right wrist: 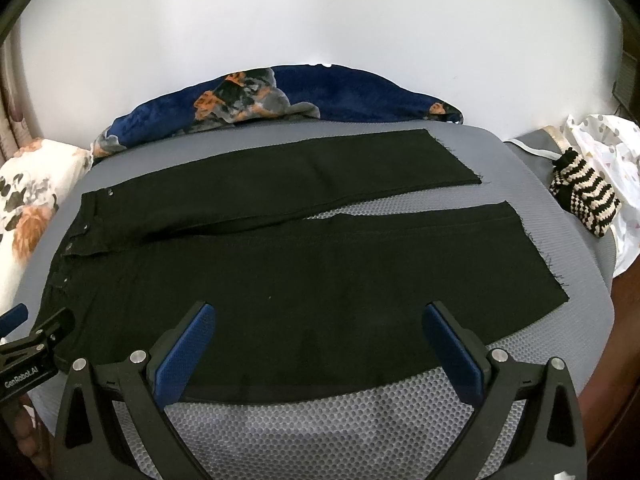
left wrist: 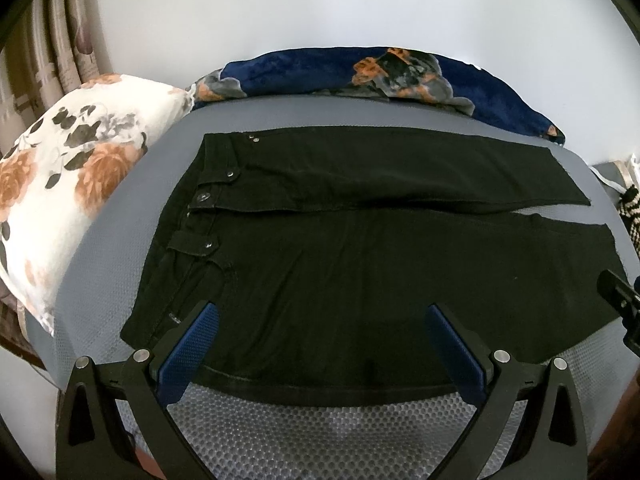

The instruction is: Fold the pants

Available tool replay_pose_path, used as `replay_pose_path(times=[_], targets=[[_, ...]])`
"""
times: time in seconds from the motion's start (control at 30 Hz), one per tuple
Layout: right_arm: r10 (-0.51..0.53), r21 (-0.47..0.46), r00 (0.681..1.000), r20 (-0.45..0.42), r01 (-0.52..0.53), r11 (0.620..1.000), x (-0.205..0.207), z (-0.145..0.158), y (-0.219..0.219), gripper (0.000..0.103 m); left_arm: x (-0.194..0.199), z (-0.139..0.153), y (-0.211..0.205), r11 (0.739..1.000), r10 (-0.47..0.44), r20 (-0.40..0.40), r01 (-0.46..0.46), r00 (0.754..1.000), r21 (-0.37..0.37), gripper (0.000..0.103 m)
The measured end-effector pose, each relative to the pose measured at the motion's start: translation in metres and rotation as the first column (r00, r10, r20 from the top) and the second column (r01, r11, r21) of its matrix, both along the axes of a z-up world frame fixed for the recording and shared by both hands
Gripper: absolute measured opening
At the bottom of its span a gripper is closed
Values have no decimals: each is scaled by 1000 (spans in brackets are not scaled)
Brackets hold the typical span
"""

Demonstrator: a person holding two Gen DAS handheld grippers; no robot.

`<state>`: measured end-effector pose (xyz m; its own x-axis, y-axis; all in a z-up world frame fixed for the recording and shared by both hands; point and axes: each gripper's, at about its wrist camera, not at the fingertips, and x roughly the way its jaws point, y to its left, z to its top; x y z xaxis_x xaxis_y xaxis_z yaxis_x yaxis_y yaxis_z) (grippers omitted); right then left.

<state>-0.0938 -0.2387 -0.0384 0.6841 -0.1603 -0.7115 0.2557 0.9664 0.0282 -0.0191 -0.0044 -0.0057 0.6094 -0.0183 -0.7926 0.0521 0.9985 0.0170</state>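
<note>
The black denim pants lie spread flat and face up on the grey honeycomb-mesh mat that covers the bed, waistband to the left and both legs running to the right. No fold appears to have been made yet: the two legs lie side by side, touching near the crotch and drifting apart toward the raw, frayed hems, with a wedge of mat showing between them. By that layout the whole task is still ahead, most likely bringing one leg over the other and then doubling the length.

The cloth looks heavy and matte, with only shallow creases, flat stitched seams, small metal rivets and a metal waist button at the open fly. The mat is a raised, regular hexagon weave, slightly glossy.

The left gripper hovers over the near edge of the waist end, its blue ribbed pads spread wide with nothing between them. The right gripper hangs over the near leg, likewise wide apart and empty; neither visibly touches the fabric.

Further out, a white pillow with orange and grey flowers sits beyond the waistband, a plush navy blanket with an orange pattern is bunched along the far edge, and a cream-and-black striped knitted piece rests just beside the hems, off the mat
</note>
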Motion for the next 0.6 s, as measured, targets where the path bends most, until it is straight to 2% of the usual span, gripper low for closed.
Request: replay_pose_path(times=[0.6], targets=[[2, 6, 1000, -21, -2, 1000, 12, -6, -1, 103, 12, -9, 15, 1000, 21, -4, -21, 1000, 5, 102]])
